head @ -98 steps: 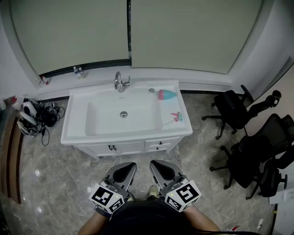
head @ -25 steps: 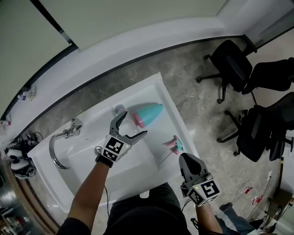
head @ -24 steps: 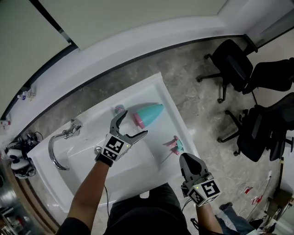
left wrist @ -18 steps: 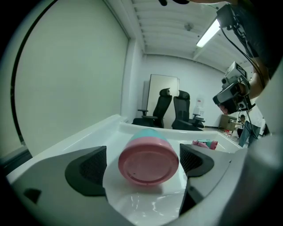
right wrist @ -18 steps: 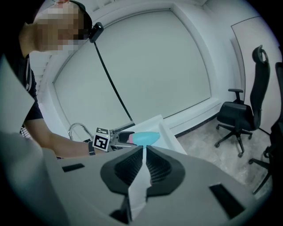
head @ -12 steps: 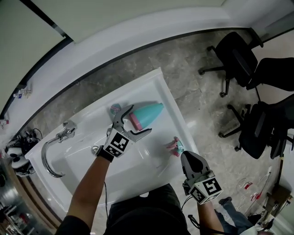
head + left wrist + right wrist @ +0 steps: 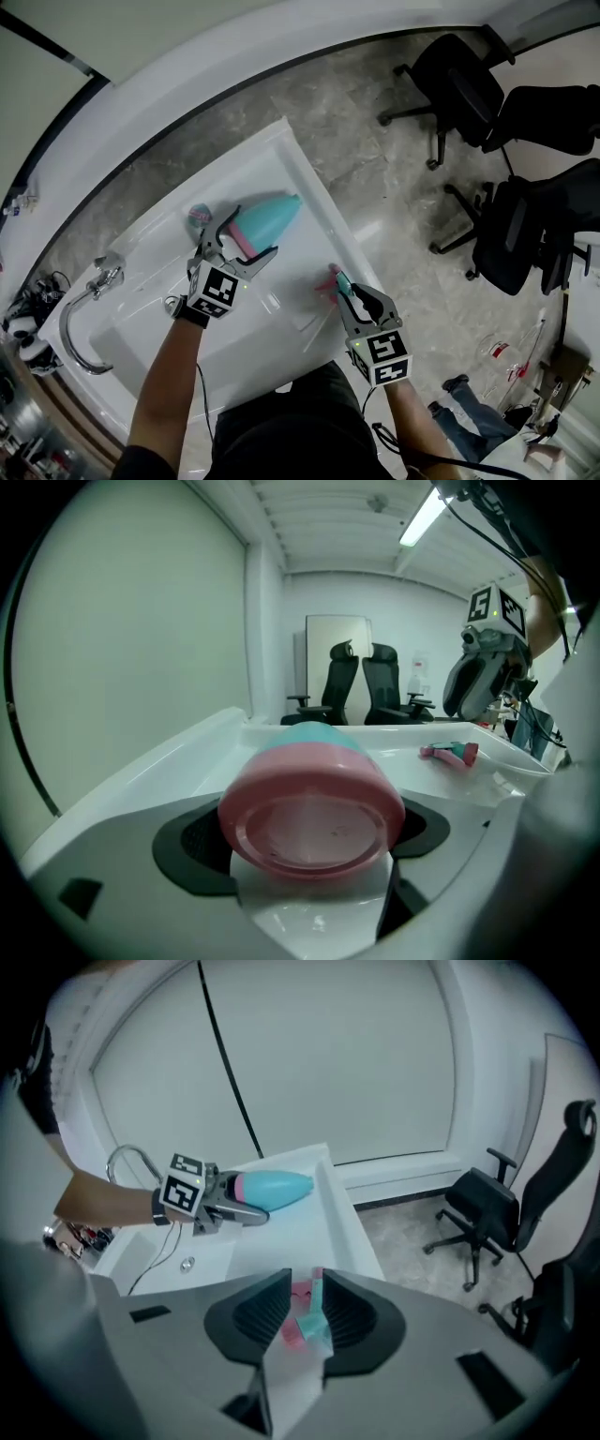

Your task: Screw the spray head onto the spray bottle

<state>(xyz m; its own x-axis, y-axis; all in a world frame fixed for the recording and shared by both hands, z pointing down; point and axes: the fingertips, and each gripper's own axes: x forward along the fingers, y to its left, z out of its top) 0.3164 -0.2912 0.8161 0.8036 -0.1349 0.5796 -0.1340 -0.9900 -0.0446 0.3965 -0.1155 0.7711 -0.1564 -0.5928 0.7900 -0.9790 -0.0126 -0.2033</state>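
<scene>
A teal spray bottle (image 7: 272, 214) with a pink base lies on its side on the white sink's (image 7: 309, 187) right ledge. My left gripper (image 7: 246, 236) stands open, its jaws wide on either side of the pink base (image 7: 309, 813), which fills the gap between them. The small pink and teal spray head (image 7: 333, 281) lies nearer on the same ledge. My right gripper (image 7: 349, 292) points down at it, and its jaws have just been opening. They stand slightly apart with the spray head (image 7: 311, 1327) showing between the pads, not pressed.
The basin (image 7: 187, 319) lies left of the ledge, with a chrome faucet (image 7: 80, 319) at its far left. A small round pink and teal thing (image 7: 200, 216) sits beside the bottle. Black office chairs (image 7: 525, 234) stand on the marble floor to the right.
My left gripper slid forward until its jaws straddle the bottle's pink base. My right gripper dropped to the spray head, and its jaws parted from shut.
</scene>
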